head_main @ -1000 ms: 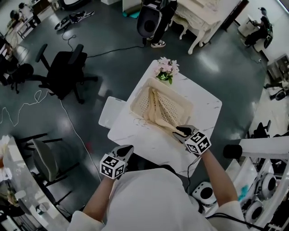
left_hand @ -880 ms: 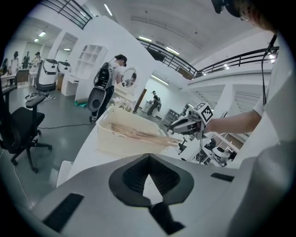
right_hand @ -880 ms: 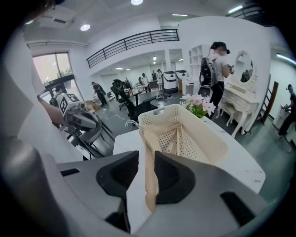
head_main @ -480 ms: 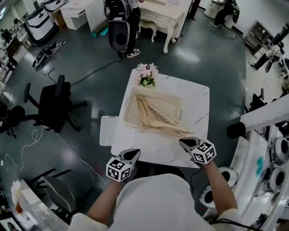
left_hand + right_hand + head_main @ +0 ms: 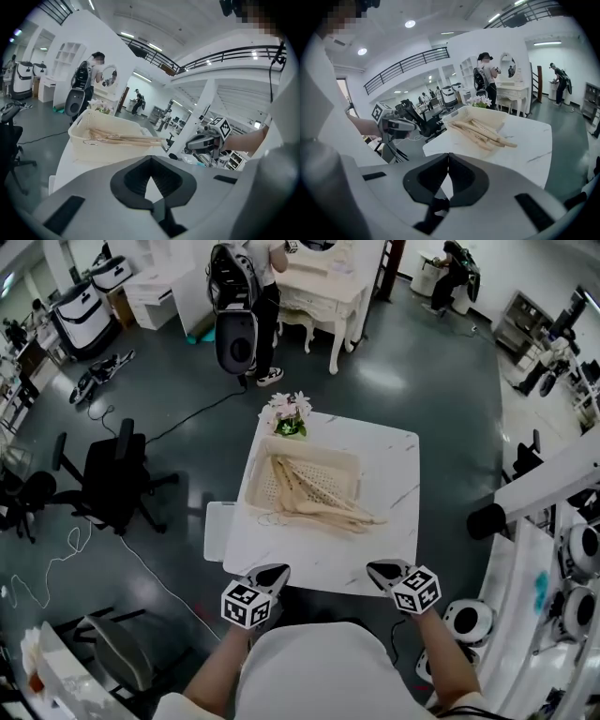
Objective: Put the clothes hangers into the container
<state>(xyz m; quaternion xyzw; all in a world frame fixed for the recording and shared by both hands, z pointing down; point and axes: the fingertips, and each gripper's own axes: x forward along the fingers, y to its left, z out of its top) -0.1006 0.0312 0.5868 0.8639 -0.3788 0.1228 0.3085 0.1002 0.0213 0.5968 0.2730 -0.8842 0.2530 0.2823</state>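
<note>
Your left gripper [image 5: 275,572] is clenched with nothing in it: in the left gripper view its two dark jaws meet tip to tip and only the tabletop shows beyond them. Your right gripper [image 5: 377,569] is closed the same way, pads pressed together and empty. From the head view both tools hang at the near edge of the white marble-patterned square table [image 5: 394,474], the left one by its near-left corner and the right one by its near-right corner, each clear of the load. The pale wooden clothes hangers [image 5: 319,501] lie bundled in the cream perforated plastic basket [image 5: 251,474], which sits on the far-left part of the table. They are not wholly inside: their long ends slant over the basket's near-right rim and stick out above the tabletop, as the right gripper view also shows. A small bunch of pink and white flowers [image 5: 289,413] stands just behind the basket at the table's far edge. A black office chair [image 5: 117,474] stands on the dark floor well to the left.
</note>
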